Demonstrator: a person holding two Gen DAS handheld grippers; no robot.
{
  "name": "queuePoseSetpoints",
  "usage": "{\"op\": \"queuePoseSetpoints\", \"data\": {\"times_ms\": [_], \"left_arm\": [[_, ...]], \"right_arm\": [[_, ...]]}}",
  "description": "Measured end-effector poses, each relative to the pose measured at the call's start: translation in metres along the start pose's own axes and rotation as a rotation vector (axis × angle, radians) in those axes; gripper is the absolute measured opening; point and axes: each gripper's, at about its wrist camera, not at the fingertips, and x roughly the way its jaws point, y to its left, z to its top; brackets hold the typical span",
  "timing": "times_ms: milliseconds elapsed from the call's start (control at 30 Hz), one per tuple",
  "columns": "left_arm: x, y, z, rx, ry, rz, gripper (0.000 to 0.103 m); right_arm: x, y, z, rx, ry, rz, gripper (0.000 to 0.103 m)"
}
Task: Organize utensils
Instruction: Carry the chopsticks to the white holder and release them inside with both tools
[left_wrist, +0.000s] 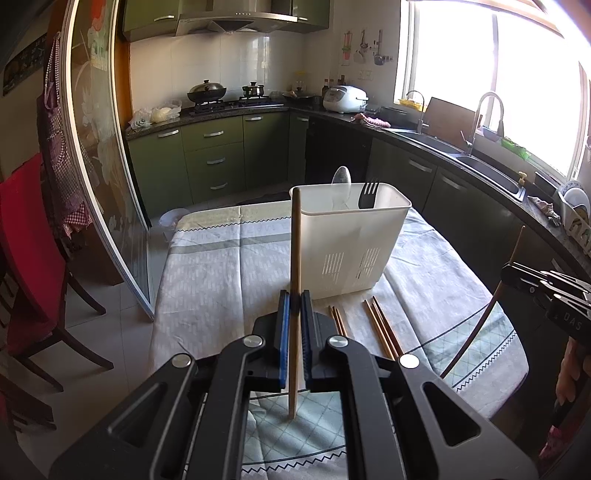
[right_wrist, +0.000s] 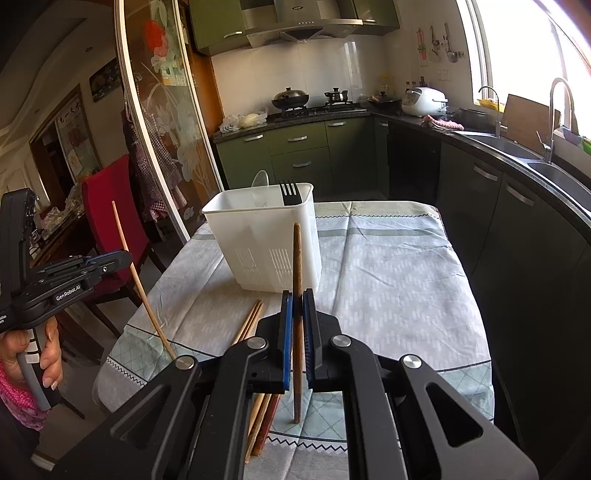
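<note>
The left gripper (left_wrist: 295, 299), black with blue pads, is clamped on a pale wooden chopstick (left_wrist: 294, 254). The stick stands near upright between the pads, its upper end in line with the near rim of the white plastic utensil holder with slotted lower walls (left_wrist: 354, 240). In the right wrist view this same gripper (right_wrist: 122, 256) appears at the left edge, with the stick slanting down past it and the person's hand (right_wrist: 40, 354) on the handle.

The right gripper (right_wrist: 297, 299), of the same build, is clamped on a darker brown wooden chopstick (right_wrist: 296, 258), also near upright and short of the holder.

The holder stands on the table covered by a grey patterned cloth (right_wrist: 388, 266). A clear spoon (left_wrist: 341, 181) and a black fork (left_wrist: 369, 194) already stand in it. Several loose wooden chopsticks (left_wrist: 380, 325) lie on the cloth just in front of the holder, still to be collected.

Risks, as judged from this position:
- Each stick is held at one narrow point, with long lengths free above and below. It may pivot in the pads and arrive tilted.
- A lower tip striking the rim instead of clearing it could push the light holder over or along the cloth.
- Both grippers approaching one opening together may collide.
</note>
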Motion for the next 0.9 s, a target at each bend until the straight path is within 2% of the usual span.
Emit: {"op": "queuePoseSetpoints", "data": {"times_ms": [200, 367, 700, 900], "left_arm": [[-0.008, -0.003, 0.007, 0.009, -0.024, -0.006, 0.006], [-0.016, -0.007, 0.026, 0.004, -0.048, -0.039, 0.006], [-0.052, -0.021, 0.109, -0.003, -0.191, -0.072, 0.006], [-0.042, -0.026, 0.148, -0.027, -0.262, -0.044, 0.006]], "right_arm": [[-0.006, -0.001, 0.004, -0.003, -0.017, 0.004, 0.007], [-0.009, 0.000, 0.007, -0.009, -0.027, 0.007, 0.007], [-0.006, -0.006, 0.007, -0.006, -0.012, 0.007, 0.007], [-0.006, -0.009, 0.008, -0.007, -0.014, 0.005, 0.007]]}}
